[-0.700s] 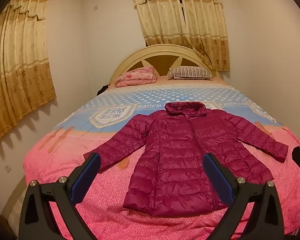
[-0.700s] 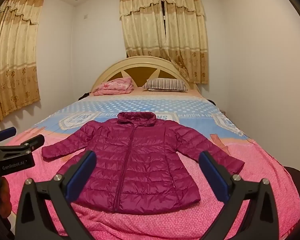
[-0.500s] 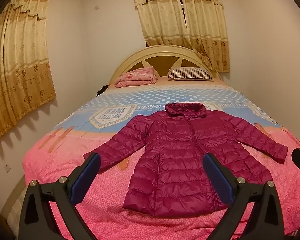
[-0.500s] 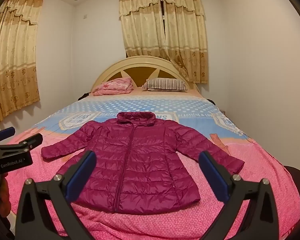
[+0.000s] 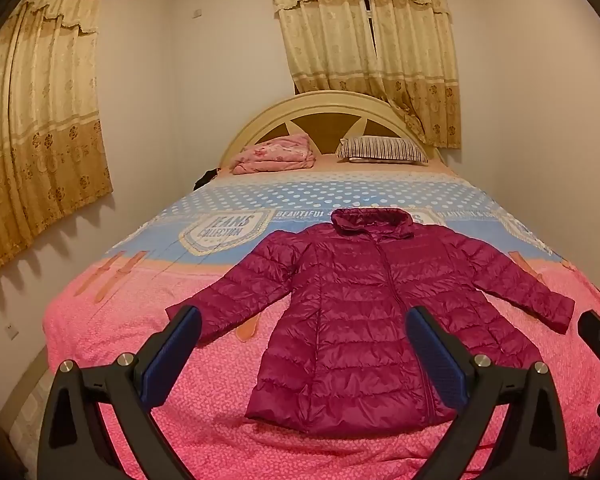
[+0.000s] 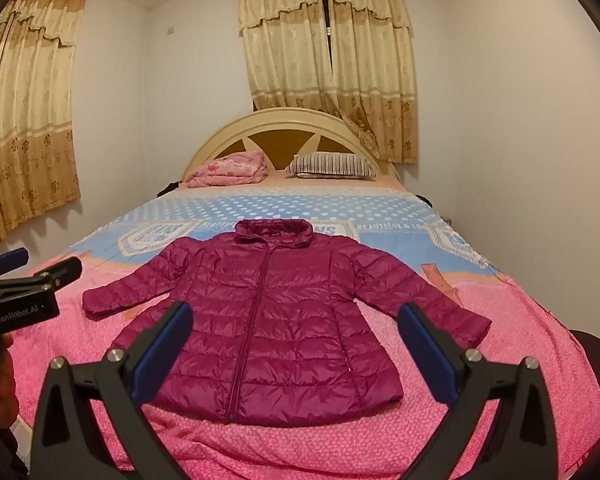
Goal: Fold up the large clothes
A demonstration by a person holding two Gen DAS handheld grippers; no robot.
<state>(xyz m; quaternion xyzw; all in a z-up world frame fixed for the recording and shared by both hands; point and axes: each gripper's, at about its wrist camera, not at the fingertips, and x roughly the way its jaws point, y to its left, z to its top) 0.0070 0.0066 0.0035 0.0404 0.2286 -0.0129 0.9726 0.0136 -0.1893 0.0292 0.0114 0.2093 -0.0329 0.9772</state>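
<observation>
Left wrist view: left tongs (image 5: 300,356) spread wide, holding nothing.
Right tongs (image 6: 296,344): likewise wide apart and empty.
Jacket: magenta quilted puffer jacket (image 5: 372,312) ahead of both tongs, flat on the pink-and-blue bedspread (image 5: 148,304), sleeves out, probably ready for folding.
Hidden: hem partly behind tong fingers.
</observation>
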